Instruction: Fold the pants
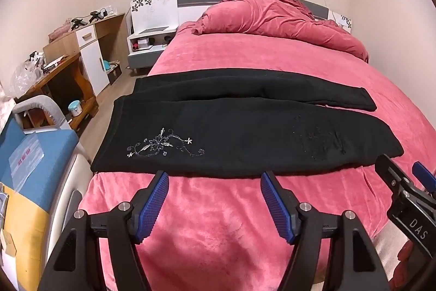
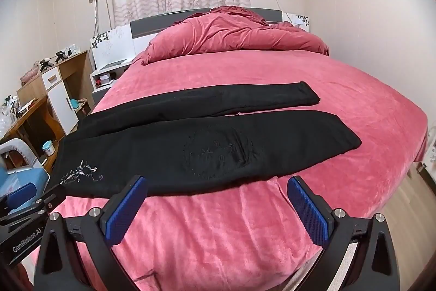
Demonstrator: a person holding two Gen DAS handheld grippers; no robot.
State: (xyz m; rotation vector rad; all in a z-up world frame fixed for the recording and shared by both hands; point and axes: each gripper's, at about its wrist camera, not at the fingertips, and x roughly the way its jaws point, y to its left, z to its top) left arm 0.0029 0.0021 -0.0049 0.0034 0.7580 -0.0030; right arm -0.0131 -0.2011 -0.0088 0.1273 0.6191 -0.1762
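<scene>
Left wrist view shows the left gripper point(image 1: 214, 176) and right gripper point(image 2: 216, 183) both spread wide and empty, low in frame below the black pants point(image 1: 245, 132) on the pink bed point(image 1: 218, 222).

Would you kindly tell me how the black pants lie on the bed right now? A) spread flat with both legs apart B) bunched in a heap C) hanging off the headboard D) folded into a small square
A: the pants lie flat on the pink bed cover, the two legs side by side.

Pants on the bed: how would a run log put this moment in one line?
pants: flat on bed, unfolded | left gripper: open, empty | right gripper: open, empty
</scene>
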